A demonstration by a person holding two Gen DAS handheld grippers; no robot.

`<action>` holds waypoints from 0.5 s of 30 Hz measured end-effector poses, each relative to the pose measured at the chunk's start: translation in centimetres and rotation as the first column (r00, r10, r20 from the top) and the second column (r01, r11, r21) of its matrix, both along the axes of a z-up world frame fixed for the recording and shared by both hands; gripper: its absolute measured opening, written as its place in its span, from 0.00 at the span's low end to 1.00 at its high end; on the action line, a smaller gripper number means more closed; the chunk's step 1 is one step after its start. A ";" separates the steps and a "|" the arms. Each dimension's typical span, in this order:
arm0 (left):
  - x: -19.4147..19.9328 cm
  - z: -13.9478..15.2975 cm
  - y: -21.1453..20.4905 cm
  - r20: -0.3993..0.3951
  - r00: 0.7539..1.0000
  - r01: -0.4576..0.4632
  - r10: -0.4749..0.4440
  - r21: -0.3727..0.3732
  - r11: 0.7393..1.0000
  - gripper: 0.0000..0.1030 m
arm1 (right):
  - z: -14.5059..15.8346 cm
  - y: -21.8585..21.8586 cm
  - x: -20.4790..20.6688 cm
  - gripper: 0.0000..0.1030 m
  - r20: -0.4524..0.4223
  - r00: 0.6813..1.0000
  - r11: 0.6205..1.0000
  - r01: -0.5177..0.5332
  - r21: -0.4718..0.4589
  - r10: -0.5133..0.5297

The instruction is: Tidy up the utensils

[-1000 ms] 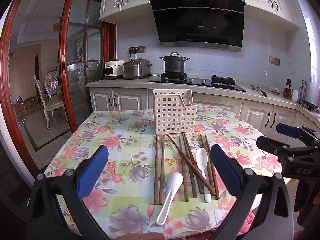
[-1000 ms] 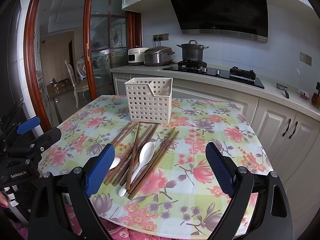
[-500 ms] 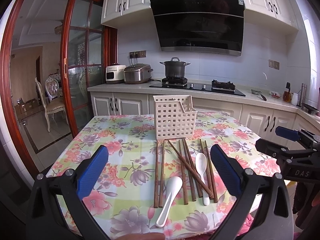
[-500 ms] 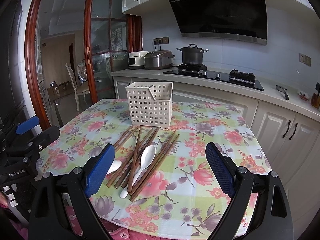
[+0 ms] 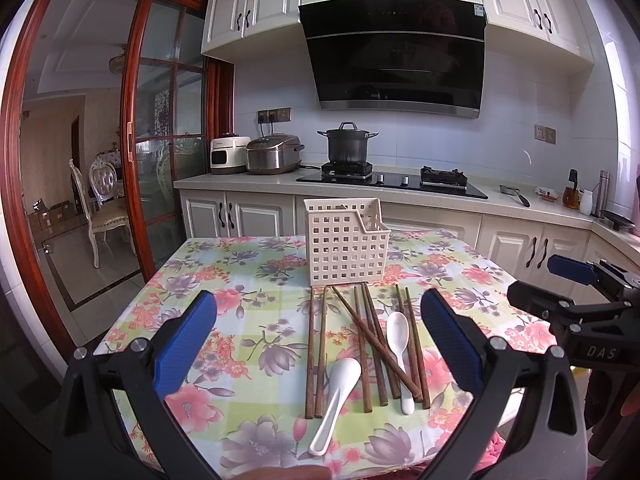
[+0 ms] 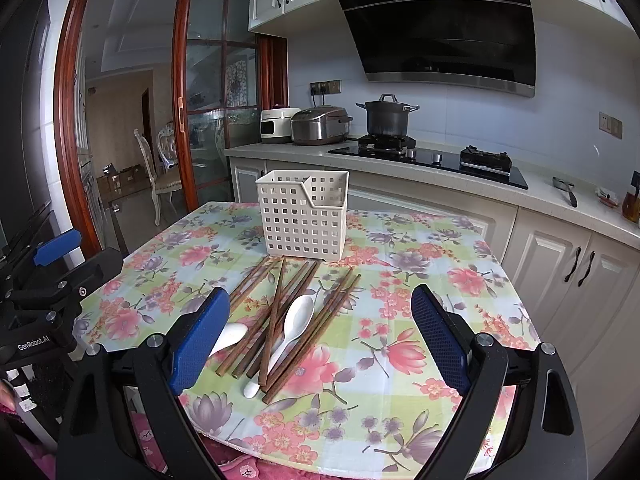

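Hovering wide and empty, left tool (image 5: 318, 344) and right tool (image 6: 320, 344) frame the utensils for a first pick: spoons (image 5: 338, 384) and chopsticks (image 5: 362, 344) lie at 12 o'clock on the surface (image 5: 208, 280), basket (image 5: 346, 242) waiting just beyond

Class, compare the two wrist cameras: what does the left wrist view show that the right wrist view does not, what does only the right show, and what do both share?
Only the left wrist view shows the steel flask at the counter's far right, and the whole near spoon. Only the right wrist view shows the tablecloth's pink trim. Both show the white basket, the brown chopsticks, the far spoon, the black pot, and the open left gripper and right gripper.
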State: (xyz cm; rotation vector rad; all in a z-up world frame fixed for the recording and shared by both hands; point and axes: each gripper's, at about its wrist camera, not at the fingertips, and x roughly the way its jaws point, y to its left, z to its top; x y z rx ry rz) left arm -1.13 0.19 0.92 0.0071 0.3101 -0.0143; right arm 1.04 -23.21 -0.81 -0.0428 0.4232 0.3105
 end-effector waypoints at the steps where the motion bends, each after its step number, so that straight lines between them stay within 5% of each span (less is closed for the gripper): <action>1: 0.0 0.0 0.0 0.000 1.000 -0.001 0.001 0.001 1.000 0.96 | 0.1 0.0 0.0 0.83 0.000 1.000 1.000 0.000 0.002 0.000; 15: -0.2 0.2 -0.2 0.002 1.000 -0.005 0.005 0.001 1.000 0.96 | 1.0 -0.1 -0.8 0.83 0.035 0.999 1.000 0.003 0.003 -0.004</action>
